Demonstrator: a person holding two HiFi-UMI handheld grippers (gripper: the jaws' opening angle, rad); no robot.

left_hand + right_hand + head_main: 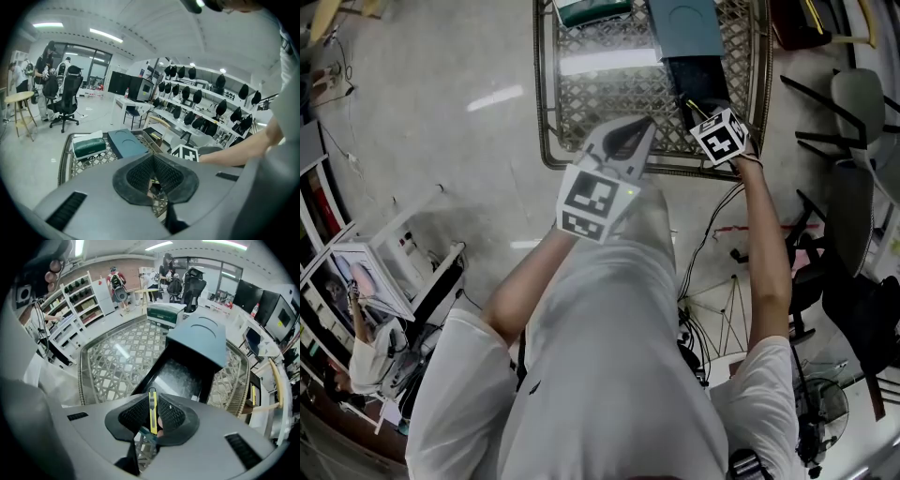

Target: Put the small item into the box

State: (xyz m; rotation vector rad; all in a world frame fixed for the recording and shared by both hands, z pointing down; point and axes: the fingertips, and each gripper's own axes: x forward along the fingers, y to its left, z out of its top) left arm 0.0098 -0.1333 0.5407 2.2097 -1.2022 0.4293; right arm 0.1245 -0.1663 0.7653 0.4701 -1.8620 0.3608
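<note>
A yellow utility knife (152, 409) stands upright between the pads of my right gripper (152, 422), which is shut on it. The knife's tip (692, 104) shows in the head view too. Just ahead of it lies the open black box (180, 376) with its teal lid (199, 338) propped over the far end. In the head view my right gripper (698, 112) hovers at the box's near end (694, 77). My left gripper (623, 141) is held to the left over the table's front edge, shut on nothing. Its own view shows my left gripper (152, 182) and the teal lid (126, 143).
The box rests on a metal lattice table (605, 94) with a raised rim. A green tissue box (592, 9) sits at the far side, the same tissue box (89, 146) in the left gripper view. Chairs (858, 103) stand to the right, cables (722, 300) lie on the floor.
</note>
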